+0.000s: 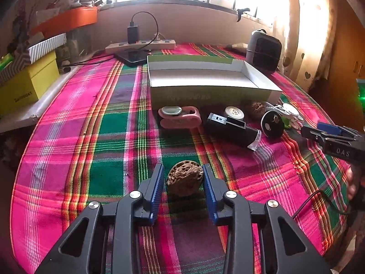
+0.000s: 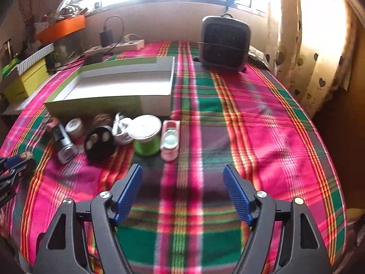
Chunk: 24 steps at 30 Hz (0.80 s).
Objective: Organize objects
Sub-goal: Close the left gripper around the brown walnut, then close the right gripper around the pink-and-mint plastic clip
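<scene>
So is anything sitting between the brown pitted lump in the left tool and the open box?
Yes. The pink case and the black device lie in front of the box, beyond the brown lump; lifting it over them should clear both.
</scene>
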Available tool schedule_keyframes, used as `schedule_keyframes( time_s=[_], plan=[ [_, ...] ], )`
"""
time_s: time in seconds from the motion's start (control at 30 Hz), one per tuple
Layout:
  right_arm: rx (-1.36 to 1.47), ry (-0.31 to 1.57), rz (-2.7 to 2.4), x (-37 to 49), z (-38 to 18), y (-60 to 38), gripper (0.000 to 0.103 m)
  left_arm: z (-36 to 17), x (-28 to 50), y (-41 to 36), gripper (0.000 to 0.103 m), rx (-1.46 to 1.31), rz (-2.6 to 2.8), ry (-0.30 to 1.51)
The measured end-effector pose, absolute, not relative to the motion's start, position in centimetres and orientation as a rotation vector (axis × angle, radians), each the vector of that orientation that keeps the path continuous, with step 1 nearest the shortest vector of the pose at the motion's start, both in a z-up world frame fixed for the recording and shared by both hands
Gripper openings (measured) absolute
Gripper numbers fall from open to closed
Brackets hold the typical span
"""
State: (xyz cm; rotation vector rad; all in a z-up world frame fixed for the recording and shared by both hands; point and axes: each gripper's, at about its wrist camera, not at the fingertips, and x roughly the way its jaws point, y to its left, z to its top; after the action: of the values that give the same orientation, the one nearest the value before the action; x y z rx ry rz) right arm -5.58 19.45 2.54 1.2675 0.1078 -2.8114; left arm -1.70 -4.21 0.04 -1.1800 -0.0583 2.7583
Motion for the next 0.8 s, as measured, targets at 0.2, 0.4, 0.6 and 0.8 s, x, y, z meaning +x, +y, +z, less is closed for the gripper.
schedule_keyframes(
  time_s=[0.2,0.4,0.6,0.8],
  plan=[
    [1.311,0.060,-2.765,-7.2,2.1,20.0,0.057,0.1,-2.1,-4.2,0.030,-1.181,2.750,-0.053],
    [1.298,0.040,-2.751,-8.1,2.3,20.0,0.057,0.1,-2.3,-4.2,0.030,-1.188,2.742,-0.052],
    [1.309,0.044,-2.749,-9.0,2.4,20.1,0.043,0.2,-2.5,-4.1,0.030,-1.190,2.740,-0.052],
    [1.317,0.003,-2.712,-9.8,2.1,20.2,0.043,0.1,-2.7,-3.8,0.030,-1.194,2.742,-0.038]
  ],
)
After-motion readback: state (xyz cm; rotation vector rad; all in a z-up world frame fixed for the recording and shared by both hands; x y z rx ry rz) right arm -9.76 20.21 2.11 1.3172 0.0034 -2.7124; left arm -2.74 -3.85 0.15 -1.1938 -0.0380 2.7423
